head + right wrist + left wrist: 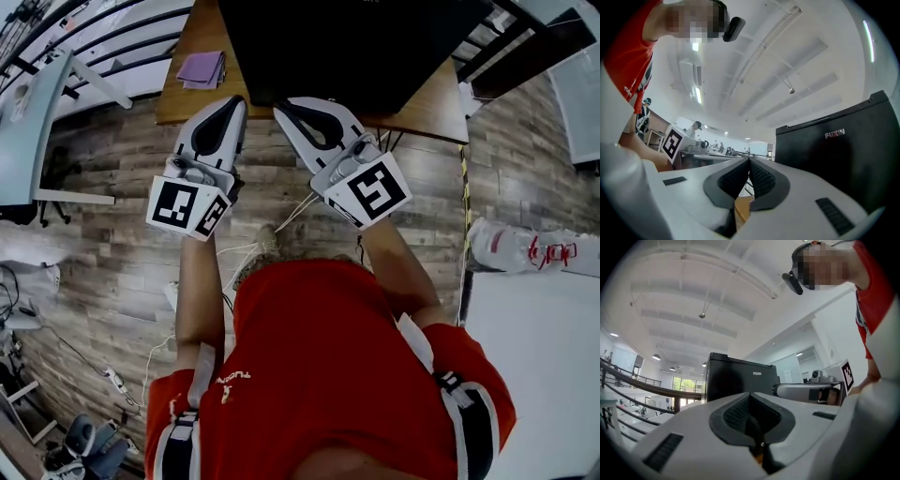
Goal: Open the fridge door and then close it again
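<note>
Wood-plank floor [122, 234] fills the head view, with a wooden table [436, 105] across its upper edge. On that table stands the black fridge [347, 42], seen from above as a dark block. A purple item [202, 68] (cloth or pad, you cannot tell which) lies on the tabletop to the left of the fridge.

You hold both grippers side by side in front of the table's near edge, tips toward the fridge and close to it, with no contact visible. Your left gripper [228, 108] carries its marker cube [187, 208] nearest your body. Your right gripper [286, 111] carries its own cube [375, 192] likewise. Your red shirt [328, 375] occupies the lower part of the view.

Left gripper view: the ribbed pads [736, 411] are pressed together with nothing between them. The fridge [736, 378] rises just beyond the tip, its lettered face toward you.

Right gripper view: the jaws are likewise clenched on nothing, pads [761, 178] meeting along one seam. The fridge [843, 154] stands to the right of the tip, lettered face showing. Neither gripper view shows a gap along that face, and the door's handle cannot be made out.
</note>
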Demonstrator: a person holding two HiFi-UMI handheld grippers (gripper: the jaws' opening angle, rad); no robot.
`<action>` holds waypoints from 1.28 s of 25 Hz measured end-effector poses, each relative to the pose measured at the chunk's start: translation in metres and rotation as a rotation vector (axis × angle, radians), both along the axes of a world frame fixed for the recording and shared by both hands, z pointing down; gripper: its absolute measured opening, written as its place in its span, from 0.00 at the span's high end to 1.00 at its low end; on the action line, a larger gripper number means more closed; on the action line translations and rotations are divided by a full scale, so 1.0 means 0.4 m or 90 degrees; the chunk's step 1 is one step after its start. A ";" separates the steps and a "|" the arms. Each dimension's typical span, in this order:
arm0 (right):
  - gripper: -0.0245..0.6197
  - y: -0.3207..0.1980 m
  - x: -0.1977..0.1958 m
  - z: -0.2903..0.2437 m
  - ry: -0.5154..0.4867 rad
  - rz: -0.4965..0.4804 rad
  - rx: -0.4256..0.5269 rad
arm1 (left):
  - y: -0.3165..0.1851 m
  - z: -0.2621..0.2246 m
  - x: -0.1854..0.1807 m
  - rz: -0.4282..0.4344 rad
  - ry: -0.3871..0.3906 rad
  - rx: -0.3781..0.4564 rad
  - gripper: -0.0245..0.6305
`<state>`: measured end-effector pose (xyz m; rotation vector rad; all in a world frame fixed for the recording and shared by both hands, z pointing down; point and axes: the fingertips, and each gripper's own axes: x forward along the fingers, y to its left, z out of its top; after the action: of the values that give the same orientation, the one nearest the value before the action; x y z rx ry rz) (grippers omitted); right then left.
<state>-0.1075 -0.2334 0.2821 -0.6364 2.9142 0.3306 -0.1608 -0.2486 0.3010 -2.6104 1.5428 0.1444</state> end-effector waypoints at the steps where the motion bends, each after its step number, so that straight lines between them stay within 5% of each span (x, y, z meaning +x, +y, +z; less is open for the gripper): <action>1: 0.92 -0.017 -0.011 -0.001 0.000 0.006 0.001 | -0.021 0.000 -0.013 0.005 0.000 0.000 0.95; 18: 0.92 -0.188 -0.118 0.013 0.027 0.114 -0.010 | -0.306 0.006 -0.159 0.102 0.000 -0.011 0.94; 32: 0.92 -0.238 -0.121 0.052 0.050 0.184 -0.030 | -0.404 0.062 -0.156 0.203 0.004 -0.045 0.74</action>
<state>-0.1558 -0.3285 0.3029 -1.0790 2.9098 0.3258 -0.2230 -0.4100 0.3257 -2.8966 1.1410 0.1262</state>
